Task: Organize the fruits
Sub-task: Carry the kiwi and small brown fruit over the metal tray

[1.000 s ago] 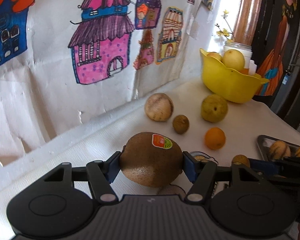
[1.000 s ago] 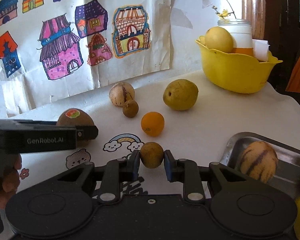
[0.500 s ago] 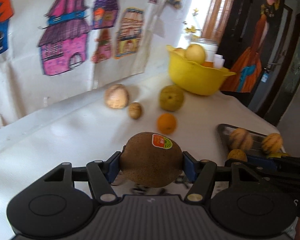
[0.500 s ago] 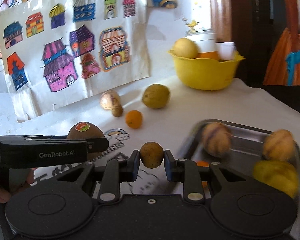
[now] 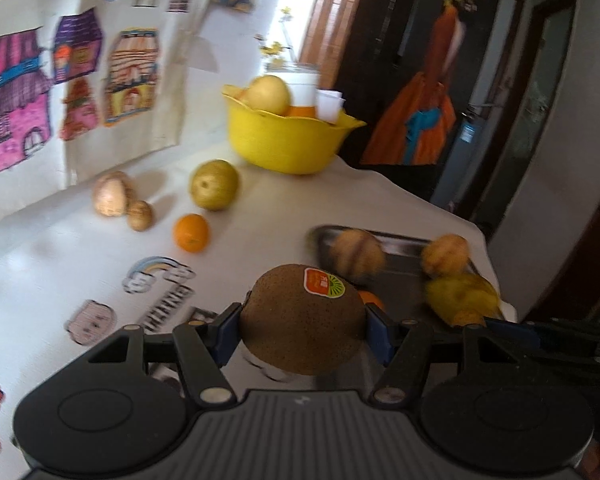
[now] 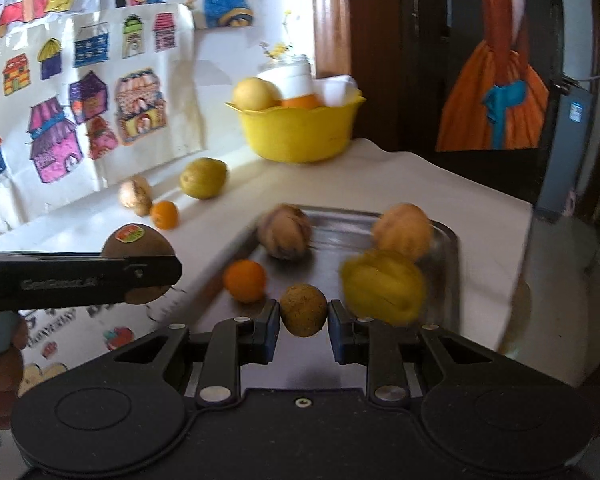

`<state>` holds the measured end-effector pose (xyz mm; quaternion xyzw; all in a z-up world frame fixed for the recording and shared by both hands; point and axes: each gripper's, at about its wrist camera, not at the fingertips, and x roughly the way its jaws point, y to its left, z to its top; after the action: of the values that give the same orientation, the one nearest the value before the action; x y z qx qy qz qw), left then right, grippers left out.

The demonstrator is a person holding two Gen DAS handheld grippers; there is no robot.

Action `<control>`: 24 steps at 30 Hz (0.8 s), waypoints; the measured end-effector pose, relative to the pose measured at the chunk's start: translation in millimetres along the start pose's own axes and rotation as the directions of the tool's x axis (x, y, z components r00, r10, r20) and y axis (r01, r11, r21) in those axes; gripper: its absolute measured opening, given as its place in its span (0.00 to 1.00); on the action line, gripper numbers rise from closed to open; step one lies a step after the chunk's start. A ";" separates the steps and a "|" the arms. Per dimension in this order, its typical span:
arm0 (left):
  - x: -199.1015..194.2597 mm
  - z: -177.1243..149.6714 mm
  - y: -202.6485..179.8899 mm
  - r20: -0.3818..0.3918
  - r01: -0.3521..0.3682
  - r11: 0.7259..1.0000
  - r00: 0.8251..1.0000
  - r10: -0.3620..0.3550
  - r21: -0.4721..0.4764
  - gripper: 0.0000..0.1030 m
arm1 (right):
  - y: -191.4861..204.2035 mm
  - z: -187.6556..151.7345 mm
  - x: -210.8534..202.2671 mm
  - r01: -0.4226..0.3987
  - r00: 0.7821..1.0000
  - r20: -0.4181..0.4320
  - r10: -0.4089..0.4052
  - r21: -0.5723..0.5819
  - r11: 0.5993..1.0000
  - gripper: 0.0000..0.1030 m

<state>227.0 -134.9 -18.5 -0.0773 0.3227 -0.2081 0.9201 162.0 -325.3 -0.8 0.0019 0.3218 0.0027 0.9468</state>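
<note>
I can't make out the blurred fruits in the metal tray (image 6: 446, 256). The left gripper (image 6: 140, 270) hides the kiwi's (image 6: 134, 240) middle, and the hand (image 6: 2, 376) holding it is cut off at the edge.

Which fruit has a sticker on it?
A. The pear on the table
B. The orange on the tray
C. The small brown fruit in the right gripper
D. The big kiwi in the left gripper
D: the big kiwi, clamped in the left gripper, bears an orange and green sticker on top.
</note>
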 end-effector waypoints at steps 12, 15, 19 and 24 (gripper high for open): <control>8.3 -21.0 -43.9 -0.047 0.035 0.995 0.998 -0.030 0.093 0.66 | -20.7 -15.2 -3.9 0.034 0.999 -0.003 -0.034 -0.067 0.997 0.27; 12.5 -21.5 -48.2 -0.051 0.031 0.994 0.998 -0.026 0.102 0.66 | -25.9 -16.6 -1.1 0.036 0.999 -0.006 -0.036 -0.063 0.997 0.27; 18.6 -21.6 -53.6 -0.058 0.025 0.989 0.998 -0.017 0.143 0.66 | -31.4 -19.9 2.6 0.039 0.999 -0.009 -0.040 -0.057 0.998 0.27; 25.5 -20.6 -55.5 -0.077 0.040 0.988 0.997 -0.029 0.146 0.66 | -33.9 -22.1 7.6 0.037 0.999 -0.010 -0.038 -0.048 0.998 0.27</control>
<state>213.6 -196.1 -33.6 -0.0069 0.3391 -0.2500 0.9069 154.7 -359.1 -23.2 -0.0265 0.3268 -0.0075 0.9447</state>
